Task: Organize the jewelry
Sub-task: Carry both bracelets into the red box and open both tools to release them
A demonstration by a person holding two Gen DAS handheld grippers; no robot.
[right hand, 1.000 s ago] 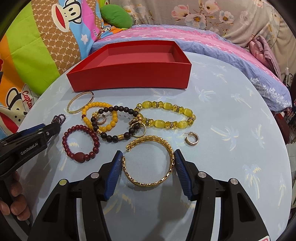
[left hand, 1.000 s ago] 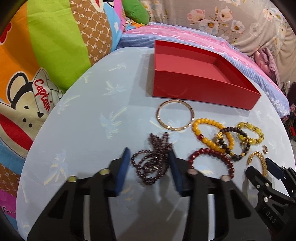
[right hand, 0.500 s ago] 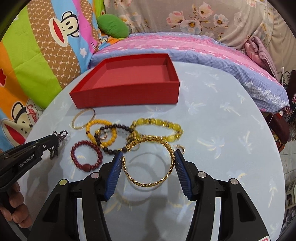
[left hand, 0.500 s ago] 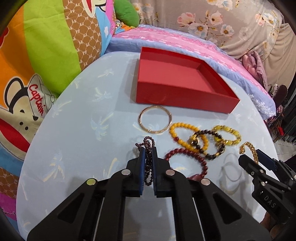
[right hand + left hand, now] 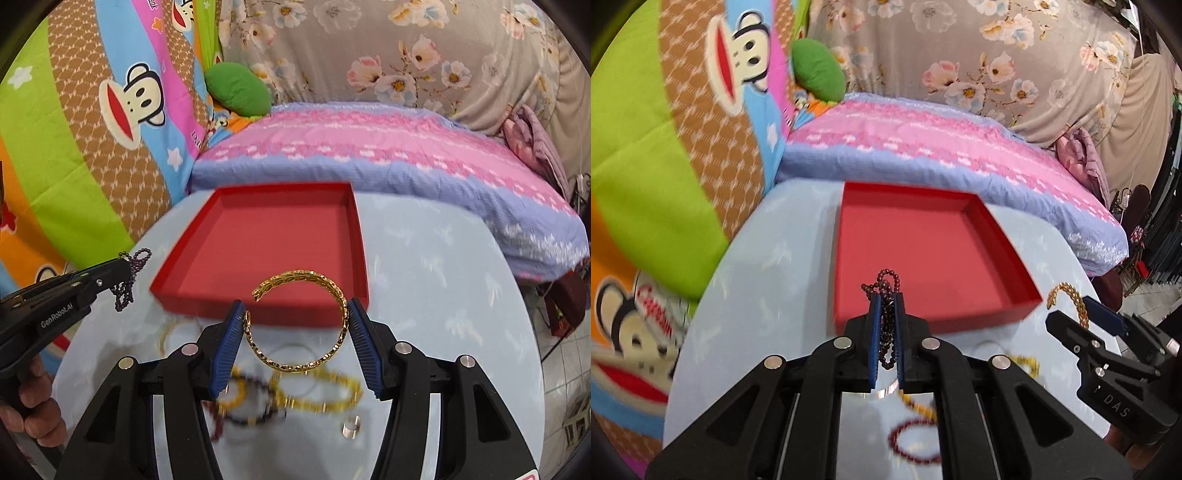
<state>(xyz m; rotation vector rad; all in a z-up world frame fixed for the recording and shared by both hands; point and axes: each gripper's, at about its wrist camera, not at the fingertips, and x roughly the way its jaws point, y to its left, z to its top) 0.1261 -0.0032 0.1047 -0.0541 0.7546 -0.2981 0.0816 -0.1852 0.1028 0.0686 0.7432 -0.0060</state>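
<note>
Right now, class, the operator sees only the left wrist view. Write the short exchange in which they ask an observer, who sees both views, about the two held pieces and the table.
Operator: My left gripper pinches the dark bead string. Does it hang over the red box?
Observer: No. In the right wrist view it dangles beside the box's near left corner, over the table.
Operator: I see only a gold arc at the right gripper. Is it a closed ring?
Observer: No, the gold bangle is an open cuff, gripped across its width, with its gap by one pad.
Operator: What is on the table under that gripper?
Observer: A small earring lies alone beside the blurred beaded bracelets.
</note>
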